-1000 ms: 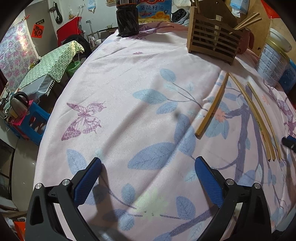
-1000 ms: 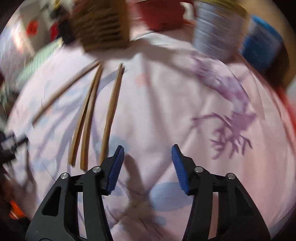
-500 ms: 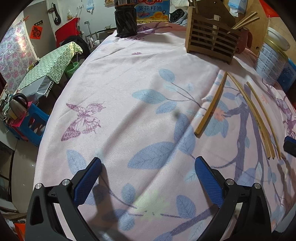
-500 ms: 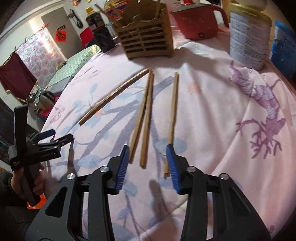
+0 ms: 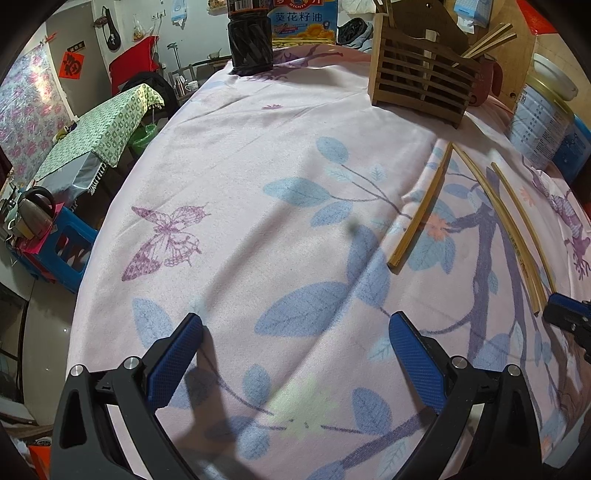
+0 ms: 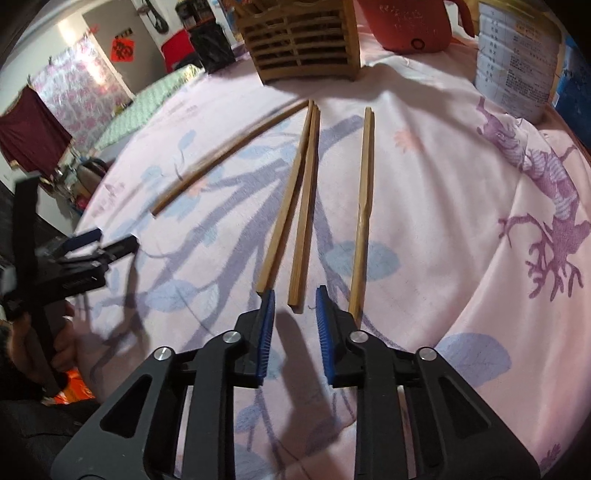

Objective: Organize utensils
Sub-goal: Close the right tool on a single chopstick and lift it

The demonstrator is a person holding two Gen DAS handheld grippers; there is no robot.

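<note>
Several wooden chopsticks lie on the pink floral tablecloth [image 5: 258,177]. A close pair [image 6: 295,206] lies in the middle, a single chopstick [image 6: 364,199] to its right and a slanted one [image 6: 229,155] to its left. My right gripper [image 6: 294,295] is open with a narrow gap, its blue pads just short of the pair's near ends. A wooden slatted utensil holder [image 6: 303,40] stands at the far end; it also shows in the left wrist view [image 5: 424,85], with chopsticks in it. My left gripper [image 5: 295,332] is open wide and empty over bare cloth, left of the chopsticks.
A red pot [image 6: 410,26], a large tin [image 6: 517,66] and a blue box [image 5: 572,147] stand at the far right. A dark bottle [image 5: 249,44] and an oil carton [image 5: 304,18] stand at the back. The table's left edge drops to a cluttered floor [image 5: 37,236].
My right gripper has swung left across the chopsticks and moved forward to the pair's near ends, its jaws narrowing. My left gripper has stayed nearly still.
</note>
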